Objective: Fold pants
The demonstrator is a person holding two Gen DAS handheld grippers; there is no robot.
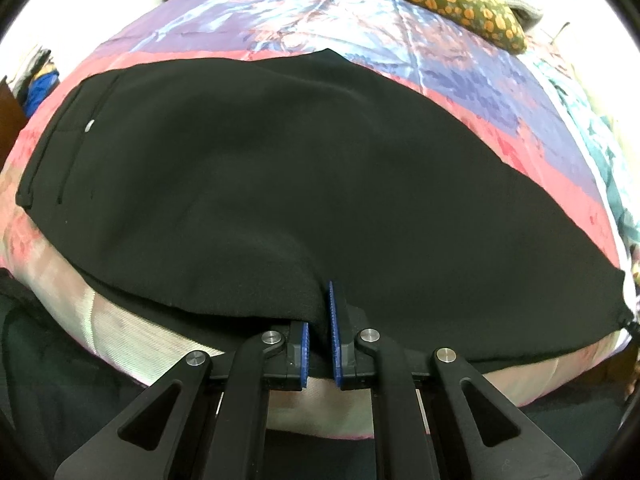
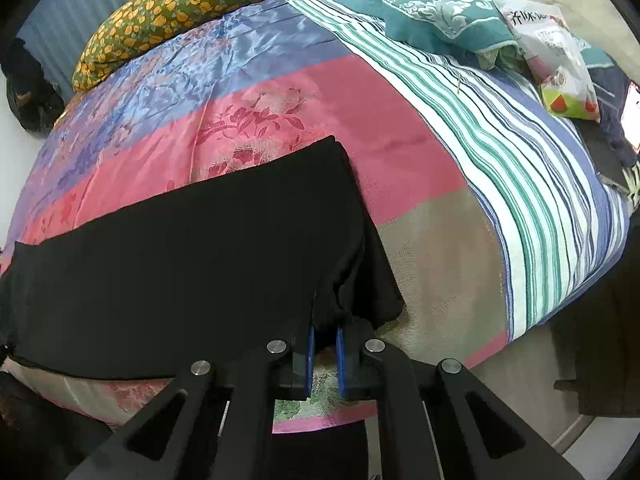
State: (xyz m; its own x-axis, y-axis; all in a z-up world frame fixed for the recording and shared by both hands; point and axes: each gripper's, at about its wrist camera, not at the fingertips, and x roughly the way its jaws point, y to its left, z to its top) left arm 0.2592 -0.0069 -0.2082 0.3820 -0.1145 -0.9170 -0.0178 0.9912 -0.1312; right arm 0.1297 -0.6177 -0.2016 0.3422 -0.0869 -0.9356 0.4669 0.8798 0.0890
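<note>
Mid-fold on a floral quilt [image 2: 280, 112]: your left gripper [image 1: 320, 320] and right gripper [image 2: 325, 334] each pinch the near edge of the black pants [image 1: 280, 168], which lie spread flat. Next, likely lift both corners evenly and carry them over to the far edge.

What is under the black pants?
The black pants lie on a colourful quilt, pink and purple around them. Whatever is directly beneath the cloth is covered.

Unreadable print on plastic bag [image 2: 554, 52]
</note>
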